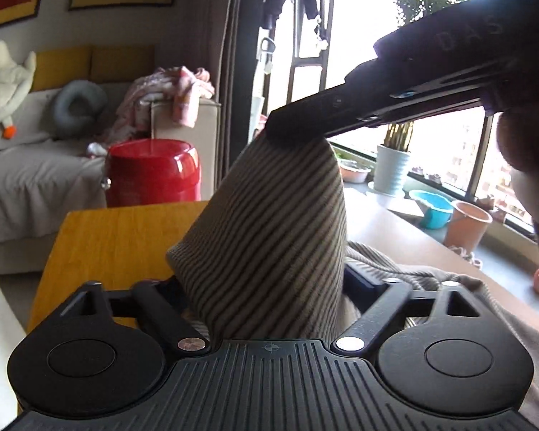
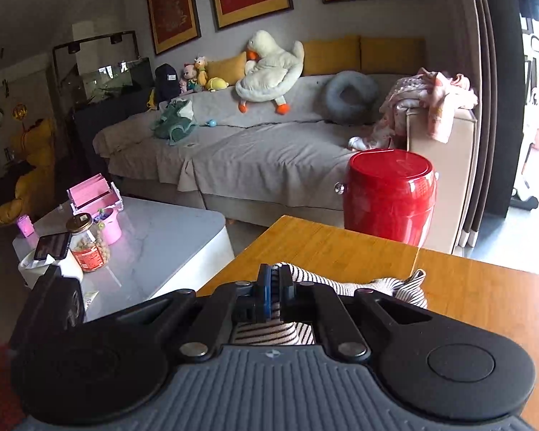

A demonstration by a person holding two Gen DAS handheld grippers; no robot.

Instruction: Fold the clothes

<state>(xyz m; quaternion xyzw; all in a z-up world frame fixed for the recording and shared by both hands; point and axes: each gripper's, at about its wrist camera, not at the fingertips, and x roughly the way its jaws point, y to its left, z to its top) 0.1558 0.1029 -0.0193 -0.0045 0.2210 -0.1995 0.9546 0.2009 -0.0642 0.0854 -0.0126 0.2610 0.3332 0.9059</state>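
A beige striped garment (image 1: 269,230) rises in a cone from between my left gripper's jaws up to my right gripper (image 1: 291,127), which pinches its top, lifted above the wooden table (image 1: 118,240). My left gripper (image 1: 266,298) has its jaws spread wide with the cloth between them; the fingertips are hidden by fabric. In the right wrist view my right gripper (image 2: 275,287) is shut on the striped garment (image 2: 341,283), whose folds lie beyond it over the wooden table (image 2: 467,301).
A red bin (image 2: 390,194) stands beyond the table's far edge by a grey sofa (image 2: 269,147). A white coffee table (image 2: 154,244) with jars and a pink box is at the left. Window ledge with pots (image 1: 391,168) and buckets at right.
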